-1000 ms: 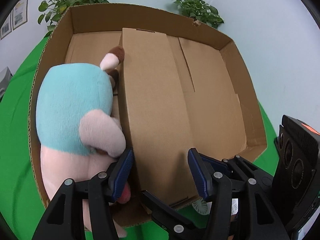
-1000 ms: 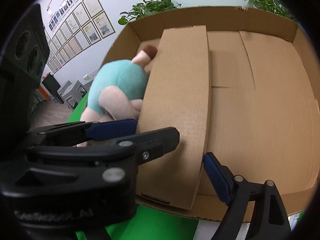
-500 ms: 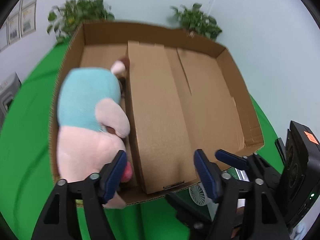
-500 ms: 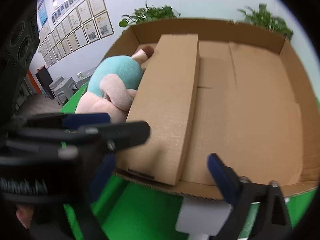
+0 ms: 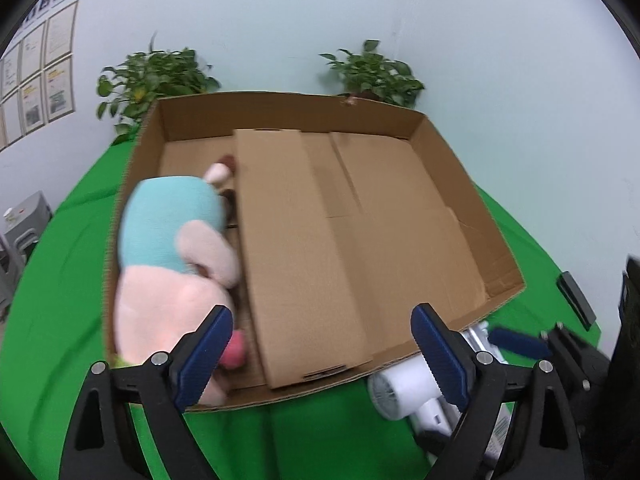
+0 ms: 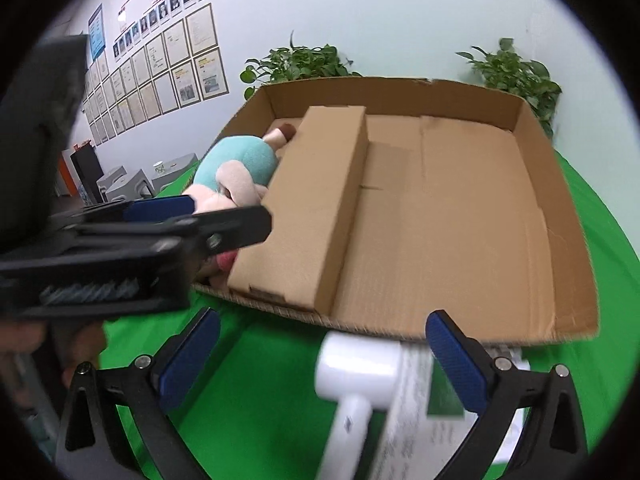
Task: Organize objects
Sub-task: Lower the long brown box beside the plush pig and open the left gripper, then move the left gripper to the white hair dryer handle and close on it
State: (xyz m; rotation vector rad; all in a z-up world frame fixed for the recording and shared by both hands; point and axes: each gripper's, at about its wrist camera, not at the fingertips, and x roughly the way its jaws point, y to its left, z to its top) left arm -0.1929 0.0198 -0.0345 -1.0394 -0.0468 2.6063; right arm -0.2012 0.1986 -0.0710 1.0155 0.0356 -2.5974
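A long brown carton (image 5: 304,248) lies inside a big shallow cardboard tray (image 5: 472,208), with a pink and teal plush toy (image 5: 168,248) packed against its left side. My left gripper (image 5: 320,332) hangs over the tray's near edge. Its jaws are opening and the pads touch nothing. In the right wrist view the carton (image 6: 316,208) and the plush toy (image 6: 236,168) sit in the tray (image 6: 568,240). My right gripper (image 6: 324,328) stands open just in front of the tray, above a white hair dryer (image 6: 360,372). The left gripper (image 6: 230,212) crosses that view at the left.
The hair dryer (image 5: 404,392) lies on the green cloth (image 5: 60,300) near the tray's front right corner, on a white and green printed box (image 6: 436,412). The right gripper (image 5: 516,342) shows at the right edge. Two potted plants (image 5: 156,76) stand behind the tray.
Both grippers have drawn back from the long carton toward the tray's near edge and their jaws have widened. The hair dryer has come into view below them.
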